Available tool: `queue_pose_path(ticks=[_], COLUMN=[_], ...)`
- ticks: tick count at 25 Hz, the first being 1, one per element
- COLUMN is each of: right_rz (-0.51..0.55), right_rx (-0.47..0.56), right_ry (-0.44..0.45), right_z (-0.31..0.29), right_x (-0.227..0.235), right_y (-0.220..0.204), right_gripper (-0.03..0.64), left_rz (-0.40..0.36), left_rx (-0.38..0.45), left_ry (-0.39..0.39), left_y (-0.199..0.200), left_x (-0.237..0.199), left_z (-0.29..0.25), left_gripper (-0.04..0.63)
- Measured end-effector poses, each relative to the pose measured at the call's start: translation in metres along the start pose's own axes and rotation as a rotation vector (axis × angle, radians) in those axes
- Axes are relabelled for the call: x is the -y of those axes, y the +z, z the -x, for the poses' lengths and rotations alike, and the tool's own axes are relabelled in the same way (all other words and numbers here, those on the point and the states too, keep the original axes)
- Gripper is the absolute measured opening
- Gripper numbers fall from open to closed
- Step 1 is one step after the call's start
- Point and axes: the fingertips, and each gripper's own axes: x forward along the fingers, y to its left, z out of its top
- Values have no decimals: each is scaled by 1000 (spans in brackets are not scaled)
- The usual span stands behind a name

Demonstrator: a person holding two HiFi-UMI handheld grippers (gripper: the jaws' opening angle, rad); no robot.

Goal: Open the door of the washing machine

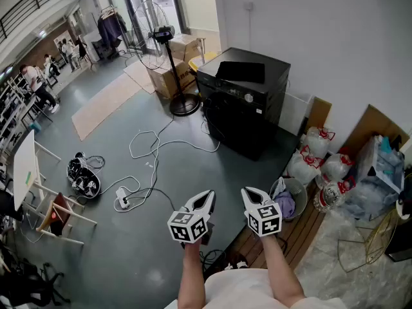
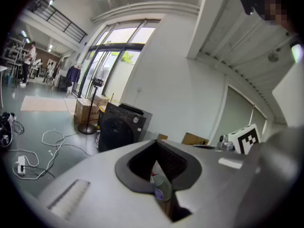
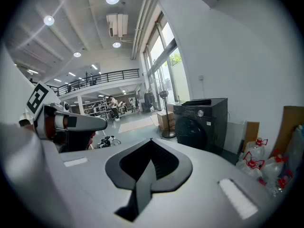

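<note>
Held left gripper (image 1: 208, 197) and right gripper (image 1: 248, 193) with jaws clenched, empty. Saw black washing machine (image 1: 241, 102) well ahead of jaws, round dark door (image 1: 226, 125) shut, silver knob (image 1: 248, 98) above.

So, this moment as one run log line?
washing machine door: closed | left gripper: shut, empty | right gripper: shut, empty

Mostly plastic, painted metal, cardboard.
Washing machine (image 1: 243, 102): dark satin casing that looks like painted metal, glossy round door. Floor (image 1: 129, 237): smooth grey, faint sheen. Left claw (image 1: 207, 197), right claw (image 1: 250, 192): matt pale-grey plastic shells, black ribbed pads (image 3: 165, 164). Boxes (image 1: 168, 76): plain brown cardboard. Wall (image 1: 335, 37): matt white. Bags (image 1: 302, 167): whitish crinkled plastic.
</note>
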Motion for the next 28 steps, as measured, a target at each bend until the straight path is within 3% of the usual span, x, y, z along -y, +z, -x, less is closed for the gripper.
queue_pose_path(ticks=[5,9,14,18,23,28], right_rz=[23,5,-9,-114,-109,-172], right_rx=[0,8,35,75,34,-21], right_ry=[-1,6,100,139,126,207], right_z=[-6,-10,-11,-6,-18,-50], right_x=[-2,-9,-35,-40,-33,-25], right_y=[1,1,-7,-18,-20,-19], right_gripper=[0,1,0,0,0,0], left_rz=[-137,-211,-210,-174,-128,-144], left_rx=[-88,-80,17,106,112,94], left_ry=[100,77,72,113,187,196], left_y=[-6,-6,2,6,9,21], left_x=[-15,-11,-22,-43,-69,-81], left_z=[1,6,32,57,67,47], left_gripper=[57,57,56,57,57,57])
